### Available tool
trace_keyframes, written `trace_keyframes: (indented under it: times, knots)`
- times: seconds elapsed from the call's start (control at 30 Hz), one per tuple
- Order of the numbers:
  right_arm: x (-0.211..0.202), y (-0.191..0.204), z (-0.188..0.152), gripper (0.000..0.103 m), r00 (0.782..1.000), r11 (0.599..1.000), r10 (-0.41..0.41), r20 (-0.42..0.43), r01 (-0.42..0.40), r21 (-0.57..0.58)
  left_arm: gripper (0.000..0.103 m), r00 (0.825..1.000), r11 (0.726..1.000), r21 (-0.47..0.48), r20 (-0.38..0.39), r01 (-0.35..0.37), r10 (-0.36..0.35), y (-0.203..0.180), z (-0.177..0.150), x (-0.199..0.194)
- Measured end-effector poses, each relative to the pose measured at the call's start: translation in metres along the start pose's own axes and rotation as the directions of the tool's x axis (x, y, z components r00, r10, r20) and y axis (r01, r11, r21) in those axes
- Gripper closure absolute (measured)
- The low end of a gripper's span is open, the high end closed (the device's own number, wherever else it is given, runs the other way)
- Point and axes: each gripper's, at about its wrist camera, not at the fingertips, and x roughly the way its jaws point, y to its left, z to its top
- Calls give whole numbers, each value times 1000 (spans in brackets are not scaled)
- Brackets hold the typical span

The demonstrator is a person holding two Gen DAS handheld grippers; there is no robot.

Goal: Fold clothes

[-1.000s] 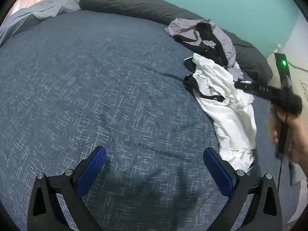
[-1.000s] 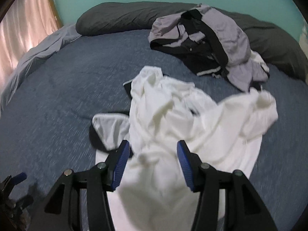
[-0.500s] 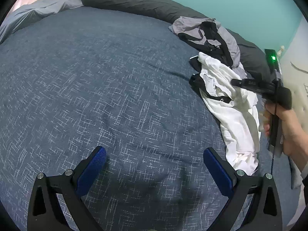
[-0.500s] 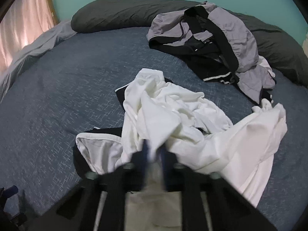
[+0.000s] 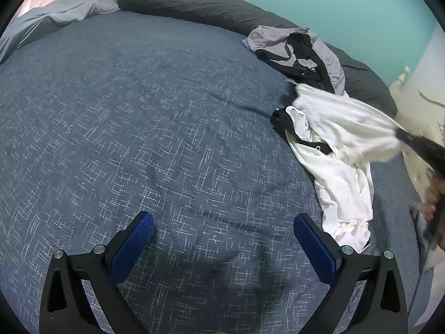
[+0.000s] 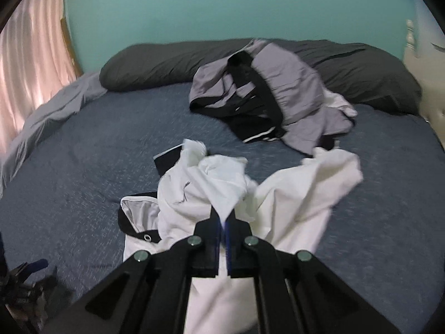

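A crumpled white garment point(image 6: 222, 183) with black trim lies on the blue bedspread point(image 5: 139, 128), right of centre in the left wrist view point(image 5: 342, 150). My right gripper point(image 6: 223, 217) is shut on a fold of it and lifts that part off the bed; from the left wrist camera it shows as a dark blur point(image 5: 417, 144) at the cloth's right edge. My left gripper point(image 5: 222, 239) hovers open over bare bedspread, to the left of the garment's lower end, with nothing between its blue pads. A grey and black pile of clothes point(image 6: 267, 100) lies farther back.
A long dark grey pillow point(image 6: 172, 61) runs along the teal wall. A light grey sheet point(image 5: 55, 14) is bunched at the far left. A hand point(image 5: 434, 206) holds the right gripper near the bed's right edge. Pink curtains point(image 6: 30, 55) hang at left.
My right gripper went from open around the white garment to shut on a fold and has pulled it up and towards me. The left gripper stayed open, shifting only slightly.
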Motion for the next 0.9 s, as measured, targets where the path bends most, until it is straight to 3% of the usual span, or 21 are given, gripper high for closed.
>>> trace_keyframes:
  times: [0.33, 0.63, 0.83, 0.9]
  knots:
    - [-81, -80, -58, 101, 995, 988, -96, -16, 97, 118, 0, 1000, 1000, 14, -3, 0, 0, -3, -2, -1]
    - [-83, -135, -101, 101, 971, 953, -215, -106, 232, 194, 0, 1000, 1000, 18, -6, -2, 2, -4, -4, 1]
    - [-80, -147, -105, 99, 965, 932, -222, -143, 253, 260, 0, 1000, 1000, 20, -8, 0, 0, -4, -4, 2]
    - [-79, -150, -107, 94, 962, 924, -224, -155, 260, 282, 0, 1000, 1000, 20, -8, 0, 0, -4, -4, 2]
